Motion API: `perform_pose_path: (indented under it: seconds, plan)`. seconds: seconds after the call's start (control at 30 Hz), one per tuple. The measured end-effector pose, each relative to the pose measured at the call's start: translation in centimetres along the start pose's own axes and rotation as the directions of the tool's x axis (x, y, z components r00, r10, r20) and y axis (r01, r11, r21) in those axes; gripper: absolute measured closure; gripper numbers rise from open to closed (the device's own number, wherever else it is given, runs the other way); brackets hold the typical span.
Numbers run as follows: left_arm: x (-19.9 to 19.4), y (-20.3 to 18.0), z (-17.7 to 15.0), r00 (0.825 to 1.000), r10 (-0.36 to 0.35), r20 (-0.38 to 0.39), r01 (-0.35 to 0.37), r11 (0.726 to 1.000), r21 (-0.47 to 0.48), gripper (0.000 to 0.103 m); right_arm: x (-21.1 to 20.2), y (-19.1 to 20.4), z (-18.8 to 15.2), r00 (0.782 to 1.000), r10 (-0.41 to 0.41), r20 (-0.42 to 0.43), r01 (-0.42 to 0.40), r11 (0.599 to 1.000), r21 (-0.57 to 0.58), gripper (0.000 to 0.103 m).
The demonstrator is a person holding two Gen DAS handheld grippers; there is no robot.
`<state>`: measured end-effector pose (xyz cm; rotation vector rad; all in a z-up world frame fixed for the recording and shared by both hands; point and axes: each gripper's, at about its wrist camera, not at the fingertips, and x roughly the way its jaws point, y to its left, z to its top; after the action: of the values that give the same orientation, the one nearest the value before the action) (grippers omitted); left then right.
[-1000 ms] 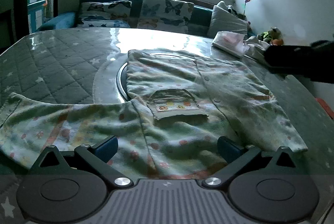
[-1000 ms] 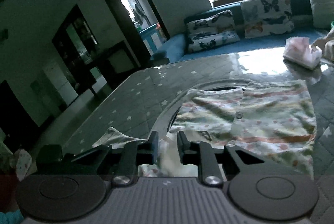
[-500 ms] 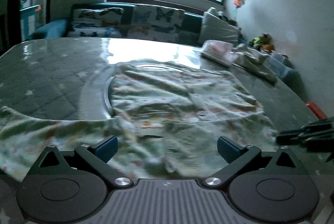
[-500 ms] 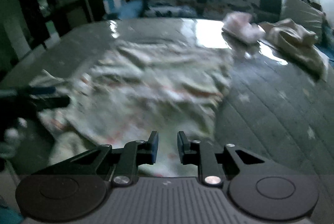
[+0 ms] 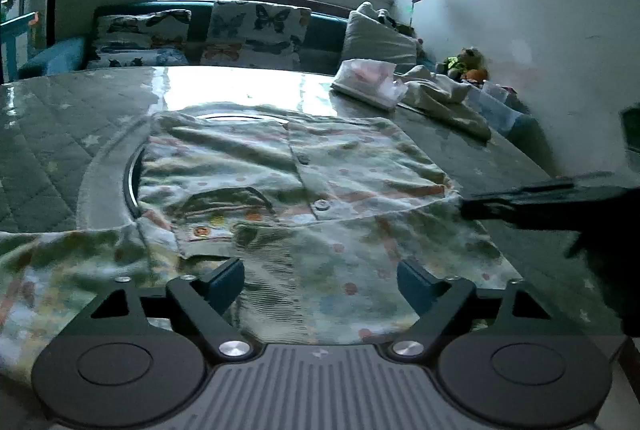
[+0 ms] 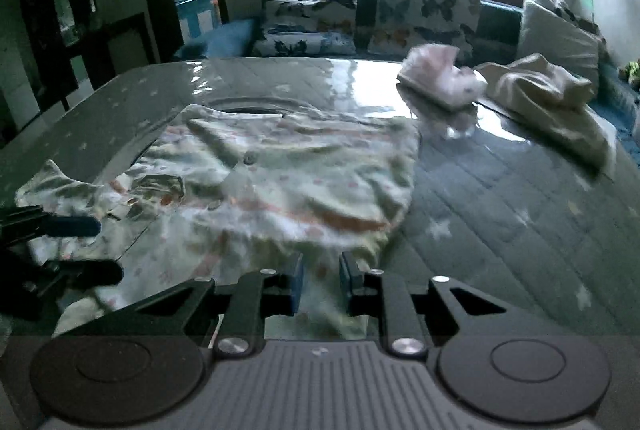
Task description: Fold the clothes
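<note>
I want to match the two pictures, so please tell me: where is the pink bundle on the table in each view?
Left wrist view: the pink bundle lies upper right of centre, on the far side of the table, beyond the shirt.
Right wrist view: the pink bundle is upper right of centre, again past the shirt.
Shared landmark: the beige cloth lies just right of it in both.

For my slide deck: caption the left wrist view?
Open left gripper hovers over a patterned shirt spread on the quilted table.

We see the left gripper [image 5: 320,280] wide open above the patterned shirt [image 5: 296,189]; the right gripper [image 5: 532,199] is at its right.
</note>
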<state>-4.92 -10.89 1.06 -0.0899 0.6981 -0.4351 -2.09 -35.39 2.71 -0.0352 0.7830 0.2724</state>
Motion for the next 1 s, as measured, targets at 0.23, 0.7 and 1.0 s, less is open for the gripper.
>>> perform_pose_path:
  seconds: [0.23,0.7,1.0]
  plan:
    - [1.0,0.4,-0.7,1.0,-0.008,-0.023,0.008,1.0,0.013,0.031,2.8,-0.9,0.0,1.0,-0.023,-0.02,0.024,1.0,0.02,0.085]
    - [-2.4,2.7,-1.7,0.999,0.041,0.01,-0.041,0.999,-0.036,0.024,0.3,5.1,-0.9,0.997,0.072,0.001,-0.071,0.993,-0.095,0.06]
    - [-6.3,7.0,-2.7,0.982,0.184,0.045,-0.176,0.974,-0.145,0.024,0.1,9.8,-0.9,0.985,0.172,0.01,-0.169,0.973,-0.156,0.058]
